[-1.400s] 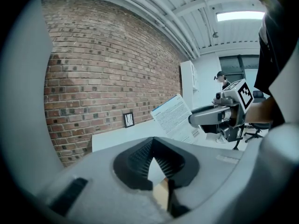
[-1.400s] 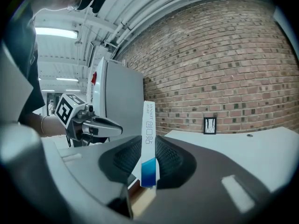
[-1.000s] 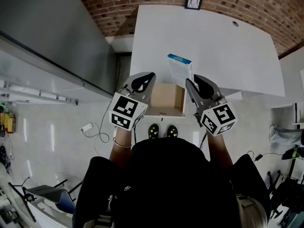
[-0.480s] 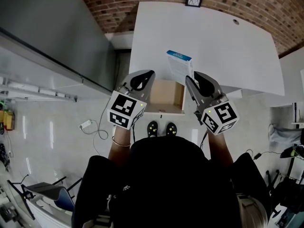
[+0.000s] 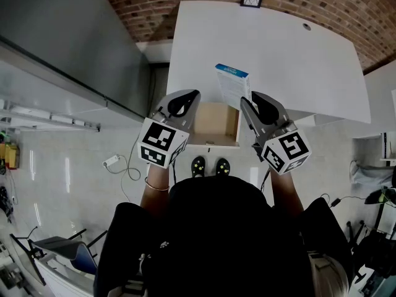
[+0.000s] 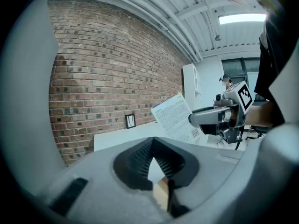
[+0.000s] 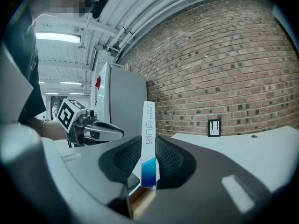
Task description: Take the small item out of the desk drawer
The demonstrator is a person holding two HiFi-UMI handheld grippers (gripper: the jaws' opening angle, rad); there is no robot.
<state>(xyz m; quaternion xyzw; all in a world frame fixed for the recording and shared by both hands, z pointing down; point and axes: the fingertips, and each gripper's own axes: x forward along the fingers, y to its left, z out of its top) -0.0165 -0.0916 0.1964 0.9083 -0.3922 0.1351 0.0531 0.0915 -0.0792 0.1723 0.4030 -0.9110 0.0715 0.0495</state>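
My right gripper is shut on a thin white box with a blue end, held upright on edge above the front of the white desk. In the right gripper view the box stands clamped between the ribbed pads of that gripper. The wooden desk drawer is pulled open below both grippers, and its visible floor looks bare. My left gripper hovers at the drawer's left side with its jaws shut and nothing between them. From the left gripper view the box and the right gripper show side-on.
A brick wall with a small dark frame backs the desk. A grey cabinet stands to the left. A cable hole sits in the desk's far right. A white cable lies on the floor, and the person's shoes are under the drawer.
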